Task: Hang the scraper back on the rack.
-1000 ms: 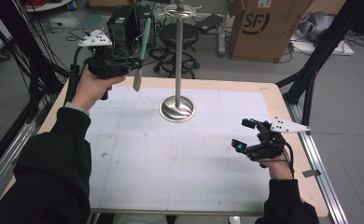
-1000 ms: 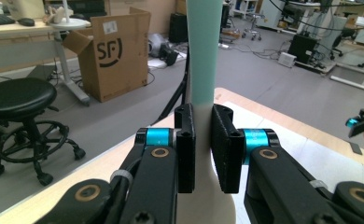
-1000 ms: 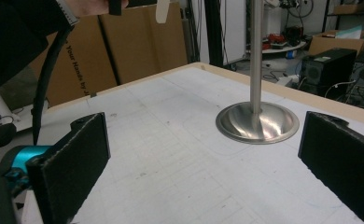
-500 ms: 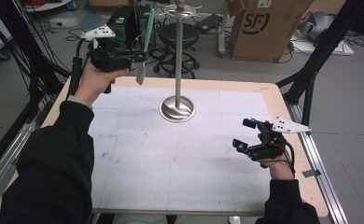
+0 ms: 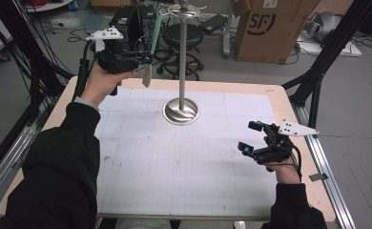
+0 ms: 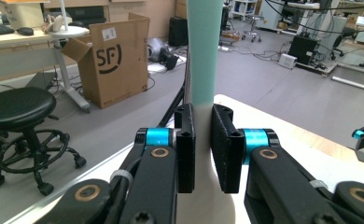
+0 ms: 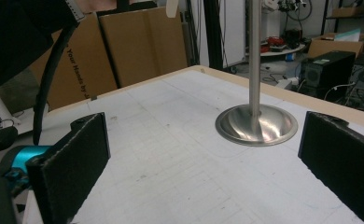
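Mint-handled spatula (image 5: 151,45) clamped in raised left gripper (image 5: 143,59), not yet hung on stand (image 5: 181,57); right gripper (image 5: 251,137) idle, jaws apart.

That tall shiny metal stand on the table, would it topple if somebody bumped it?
Probably not easily. The polished metal stand sits on a wide, flared round base flat on the white table mat, which should steady it. Its thin pole rises high with hooks on top, so a knock up there would likely rock it more than one low down.
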The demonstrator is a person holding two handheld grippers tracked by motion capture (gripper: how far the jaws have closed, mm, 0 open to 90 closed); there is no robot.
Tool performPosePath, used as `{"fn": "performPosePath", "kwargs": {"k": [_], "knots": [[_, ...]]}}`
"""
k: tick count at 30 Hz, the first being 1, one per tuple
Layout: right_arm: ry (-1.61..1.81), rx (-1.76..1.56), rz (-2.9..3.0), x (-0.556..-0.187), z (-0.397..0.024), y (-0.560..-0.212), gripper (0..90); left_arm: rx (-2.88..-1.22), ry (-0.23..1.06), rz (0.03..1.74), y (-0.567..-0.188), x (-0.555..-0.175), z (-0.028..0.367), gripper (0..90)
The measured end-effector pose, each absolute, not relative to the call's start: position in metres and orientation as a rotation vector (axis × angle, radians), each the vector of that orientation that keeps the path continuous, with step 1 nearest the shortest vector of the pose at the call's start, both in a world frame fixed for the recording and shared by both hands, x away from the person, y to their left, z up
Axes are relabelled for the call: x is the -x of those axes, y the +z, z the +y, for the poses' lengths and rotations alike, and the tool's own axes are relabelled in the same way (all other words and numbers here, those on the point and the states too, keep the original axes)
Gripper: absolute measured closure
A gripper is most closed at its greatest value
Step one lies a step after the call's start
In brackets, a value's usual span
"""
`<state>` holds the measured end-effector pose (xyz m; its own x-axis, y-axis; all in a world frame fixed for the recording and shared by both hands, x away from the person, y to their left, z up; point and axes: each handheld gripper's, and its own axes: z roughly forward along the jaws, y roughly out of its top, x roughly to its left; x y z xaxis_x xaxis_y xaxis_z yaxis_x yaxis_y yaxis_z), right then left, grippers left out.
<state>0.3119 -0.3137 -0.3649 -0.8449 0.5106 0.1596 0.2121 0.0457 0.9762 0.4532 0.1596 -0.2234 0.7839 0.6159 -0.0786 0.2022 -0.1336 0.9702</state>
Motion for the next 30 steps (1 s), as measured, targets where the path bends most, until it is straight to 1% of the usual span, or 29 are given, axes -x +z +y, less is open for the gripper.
{"fn": "performPosePath", "kwargs": {"k": [17, 19, 24, 27, 30], "knots": [[1.882, -0.741, 2.093, -0.312, -0.314, -0.365, 0.9, -1.698, 0.420, 0.664, -0.230, -0.456, 0.145, 79.8], [1.880, -0.740, 2.095, -0.312, -0.314, -0.365, 0.9, -1.708, 0.451, 0.662, -0.229, -0.454, 0.144, 79.2], [1.877, -0.746, 2.092, -0.311, -0.316, -0.365, 0.9, -1.703, 0.474, 0.665, -0.228, -0.452, 0.147, 71.4], [1.879, -0.746, 2.086, -0.310, -0.317, -0.365, 0.9, -1.700, 0.470, 0.654, -0.229, -0.447, 0.149, 68.4], [1.879, -0.750, 2.087, -0.311, -0.318, -0.365, 0.9, -1.706, 0.467, 0.622, -0.233, -0.440, 0.150, 61.9]]}}
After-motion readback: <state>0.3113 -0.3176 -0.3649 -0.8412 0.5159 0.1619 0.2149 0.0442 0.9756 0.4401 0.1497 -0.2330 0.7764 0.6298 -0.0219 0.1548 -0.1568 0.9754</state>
